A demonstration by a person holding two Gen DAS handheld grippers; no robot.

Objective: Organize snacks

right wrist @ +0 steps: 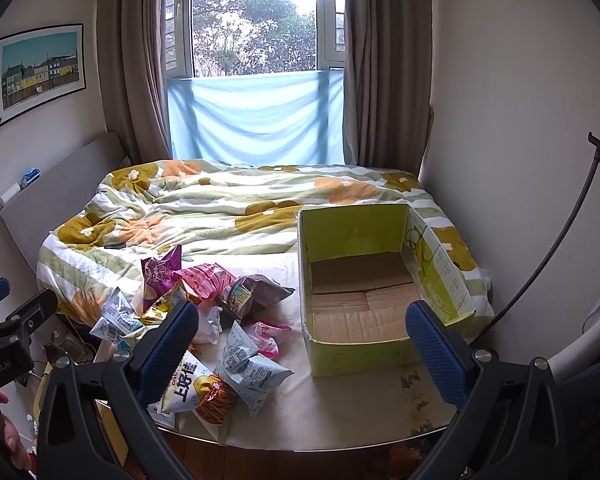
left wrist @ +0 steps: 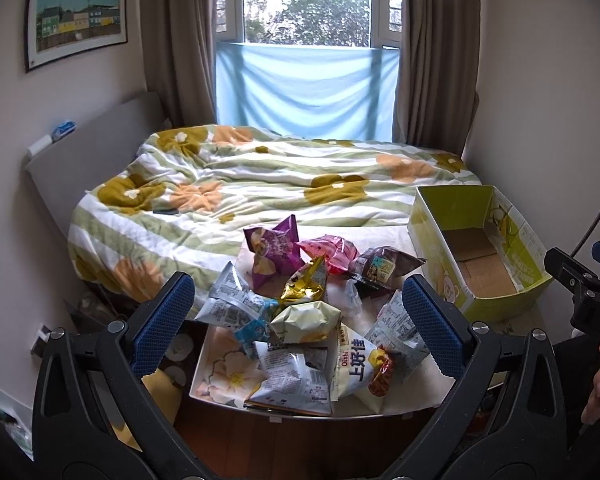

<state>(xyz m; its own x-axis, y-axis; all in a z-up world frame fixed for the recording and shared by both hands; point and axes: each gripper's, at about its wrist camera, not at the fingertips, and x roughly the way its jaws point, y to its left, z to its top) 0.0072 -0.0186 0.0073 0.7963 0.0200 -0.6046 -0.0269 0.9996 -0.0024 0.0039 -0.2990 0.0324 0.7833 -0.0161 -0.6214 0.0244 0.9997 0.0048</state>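
Note:
Several snack bags (left wrist: 300, 312) lie heaped on the near end of the bed: a purple bag (left wrist: 273, 250), a pink one (left wrist: 332, 252), a gold one (left wrist: 306, 284), a white Oishi bag (left wrist: 360, 368). The same pile (right wrist: 203, 320) sits left in the right wrist view. An open green cardboard box (right wrist: 380, 292), nothing inside it, stands to the right of the pile (left wrist: 476, 248). My left gripper (left wrist: 300, 320) hovers open above the pile. My right gripper (right wrist: 304, 340) is open, held in front of the box. Neither holds anything.
A rumpled floral duvet (left wrist: 259, 184) covers the far bed. Grey headboard (left wrist: 91, 152) on the left, window with curtains (left wrist: 308, 60) behind, wall (right wrist: 520, 160) close on the right. A dark cable (right wrist: 548, 248) arcs at the right. Wooden floor (left wrist: 300, 440) lies below the bed's edge.

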